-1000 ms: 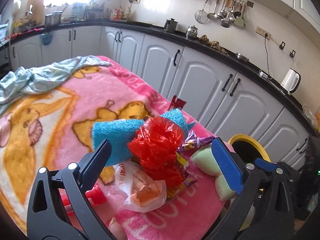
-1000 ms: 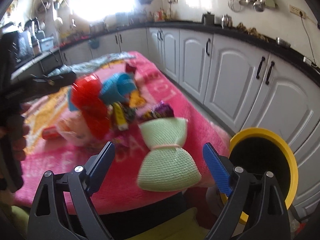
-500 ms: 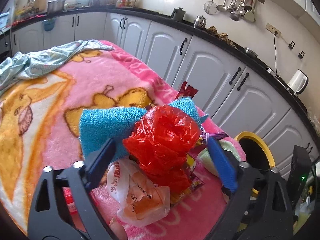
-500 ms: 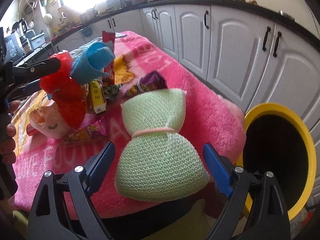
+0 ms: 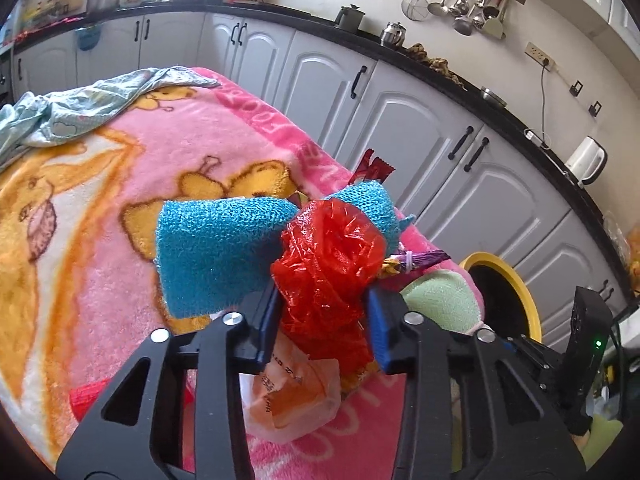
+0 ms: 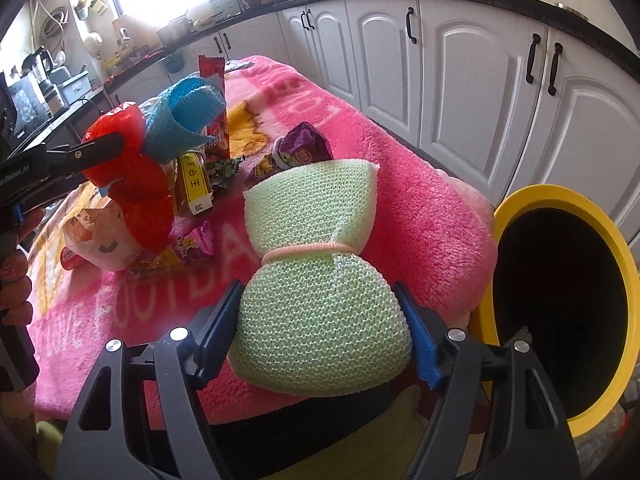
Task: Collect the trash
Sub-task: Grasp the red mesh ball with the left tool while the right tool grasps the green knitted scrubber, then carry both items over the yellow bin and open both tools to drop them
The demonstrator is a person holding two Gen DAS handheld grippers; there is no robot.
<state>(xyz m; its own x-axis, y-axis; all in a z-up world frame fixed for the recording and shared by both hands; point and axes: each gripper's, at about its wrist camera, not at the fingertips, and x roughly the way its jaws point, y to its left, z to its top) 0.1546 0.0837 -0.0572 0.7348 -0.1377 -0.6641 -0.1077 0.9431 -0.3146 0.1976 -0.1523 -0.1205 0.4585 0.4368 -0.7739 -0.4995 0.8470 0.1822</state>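
Note:
A crumpled red plastic bag (image 5: 328, 248) stands in a trash pile on the pink blanket (image 5: 180, 140). My left gripper (image 5: 324, 324) is closing, and its pads press both sides of the bag. One of its fingers (image 6: 100, 148) shows across the bag in the right wrist view. My right gripper (image 6: 320, 332) is closing on the near lobe of a pale green mesh sponge (image 6: 316, 280) tied at its waist, both pads touching it. A yellow-rimmed bin (image 6: 560, 196) stands open just right of the table edge.
Behind the red bag lie a blue mesh scrubber (image 5: 216, 248), a white and orange bag (image 5: 292, 396), a purple wrapper (image 6: 304, 148), a yellow box (image 6: 196, 184) and a red wrapper (image 6: 212, 72). A green cloth (image 5: 80, 108) lies far left. White cabinets (image 6: 460, 60) run behind.
The left jaws went from wide apart to tight on the red bag. The right jaws narrowed onto the green sponge. Both grippers sank closer to the pile.

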